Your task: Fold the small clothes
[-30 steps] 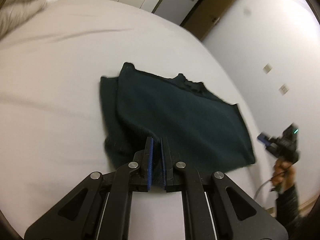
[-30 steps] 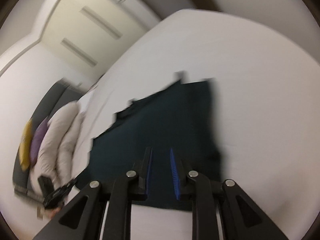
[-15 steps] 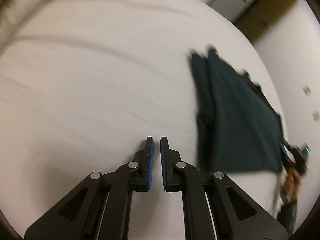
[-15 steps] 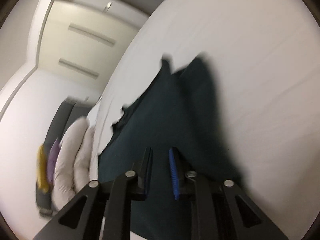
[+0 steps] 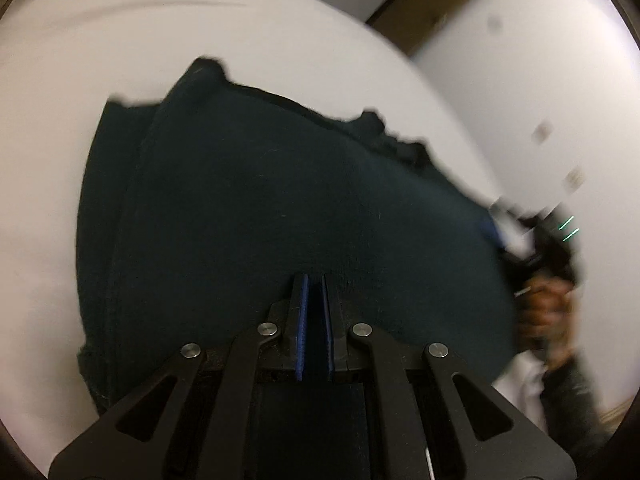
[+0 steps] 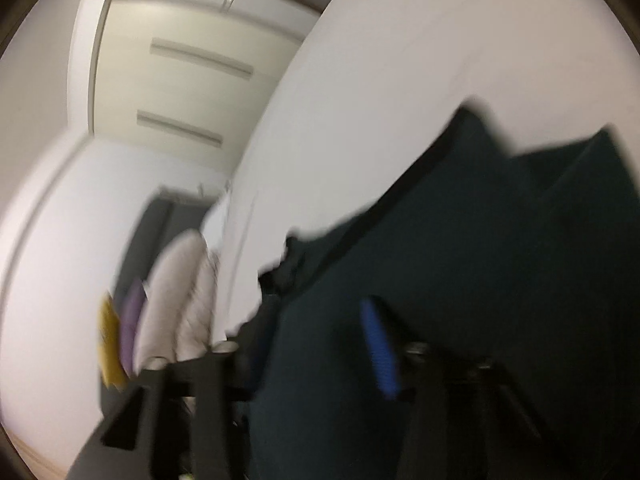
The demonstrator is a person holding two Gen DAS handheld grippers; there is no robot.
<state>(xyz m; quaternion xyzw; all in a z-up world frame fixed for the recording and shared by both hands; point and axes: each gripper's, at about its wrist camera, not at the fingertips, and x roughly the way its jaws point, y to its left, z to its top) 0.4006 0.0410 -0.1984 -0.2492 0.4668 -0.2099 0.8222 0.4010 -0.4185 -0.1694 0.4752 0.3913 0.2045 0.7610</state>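
Left claw (image 5: 315,312) swung back over dark green garment (image 5: 260,208) after pointing at bare sheet half a second before; jaws nearly pressed together, thin gap, nothing visibly pinched. Garment lay part-folded on white bed (image 5: 52,120), filling centre of left view. Right claw (image 6: 320,344) spread wider than before, blurred, cloth between blue pads, lower right of its view. Likely next fold starting.
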